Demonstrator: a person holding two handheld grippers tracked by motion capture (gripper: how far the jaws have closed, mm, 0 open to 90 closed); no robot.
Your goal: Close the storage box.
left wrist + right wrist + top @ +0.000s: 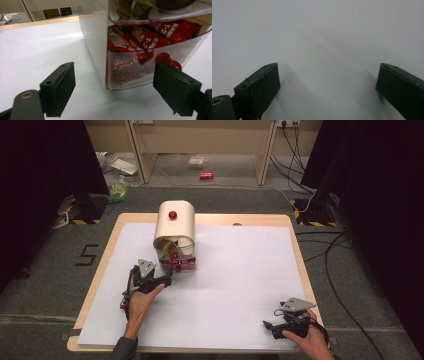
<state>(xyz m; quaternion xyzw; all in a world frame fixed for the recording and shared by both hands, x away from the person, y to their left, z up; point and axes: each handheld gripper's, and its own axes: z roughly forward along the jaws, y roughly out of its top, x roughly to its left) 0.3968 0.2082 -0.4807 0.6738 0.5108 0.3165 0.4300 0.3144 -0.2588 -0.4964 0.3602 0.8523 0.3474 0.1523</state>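
each gripper is black with a grey three-cornered plate on top: left gripper (168, 281), right gripper (266, 324). the jaw pads are thick black blocks with small screw holes. a dark sleeve (124, 349) covers the left forearm.

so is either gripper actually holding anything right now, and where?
Nothing held. Left gripper is open in front of the box's clear drawer, pads not touching; right gripper is open over the bare white sheet.

Grey carpet floor (45, 270), black curtains (40, 165), perhaps a wooden desk (205, 140)
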